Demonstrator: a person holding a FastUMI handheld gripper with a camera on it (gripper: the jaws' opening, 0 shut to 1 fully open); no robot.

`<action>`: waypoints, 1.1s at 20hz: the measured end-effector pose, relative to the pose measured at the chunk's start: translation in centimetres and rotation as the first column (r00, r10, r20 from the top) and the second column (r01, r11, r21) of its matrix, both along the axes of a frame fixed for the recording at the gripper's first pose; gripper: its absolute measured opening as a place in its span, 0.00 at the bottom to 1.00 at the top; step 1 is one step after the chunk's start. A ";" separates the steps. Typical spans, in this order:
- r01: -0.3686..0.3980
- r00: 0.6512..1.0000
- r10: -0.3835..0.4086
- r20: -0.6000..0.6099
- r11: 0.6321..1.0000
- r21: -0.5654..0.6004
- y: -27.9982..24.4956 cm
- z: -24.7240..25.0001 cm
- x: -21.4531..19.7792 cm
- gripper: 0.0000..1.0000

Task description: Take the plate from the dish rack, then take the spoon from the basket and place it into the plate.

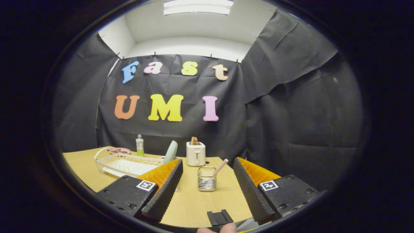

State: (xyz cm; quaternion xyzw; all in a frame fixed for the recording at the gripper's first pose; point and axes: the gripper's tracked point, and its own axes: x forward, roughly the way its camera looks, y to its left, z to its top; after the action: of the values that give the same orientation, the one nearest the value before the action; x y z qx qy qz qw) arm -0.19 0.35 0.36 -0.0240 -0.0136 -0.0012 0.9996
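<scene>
Hovering over the desk [194, 204] with jaws spread wide and gripping nothing, steering toward eleven o'clock for the dish rack [127, 163], aiming at the upright plate [170, 152], leaving basket [207, 178] and spoon [221, 167] at twelve.

Gripper view: fisheye riding on the gripper [207, 181], fingers spread wide at lower frame. Faces forward across the table [194, 204] toward the wall; height seemingly low, near.
</scene>
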 end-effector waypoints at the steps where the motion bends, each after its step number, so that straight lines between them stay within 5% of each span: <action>1: 0.000 1.000 0.000 -0.001 1.000 -0.005 0.0 0.1 0.0 1.00; 12: -0.013 1.000 0.013 0.001 1.000 0.021 0.6 3.8 1.7 1.00; 22: -0.171 0.972 0.165 -0.167 0.985 -0.025 6.7 8.7 8.1 1.00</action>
State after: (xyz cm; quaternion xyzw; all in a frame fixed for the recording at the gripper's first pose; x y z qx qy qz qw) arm 7.89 7.07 9.04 -0.0421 0.0671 0.0858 0.9932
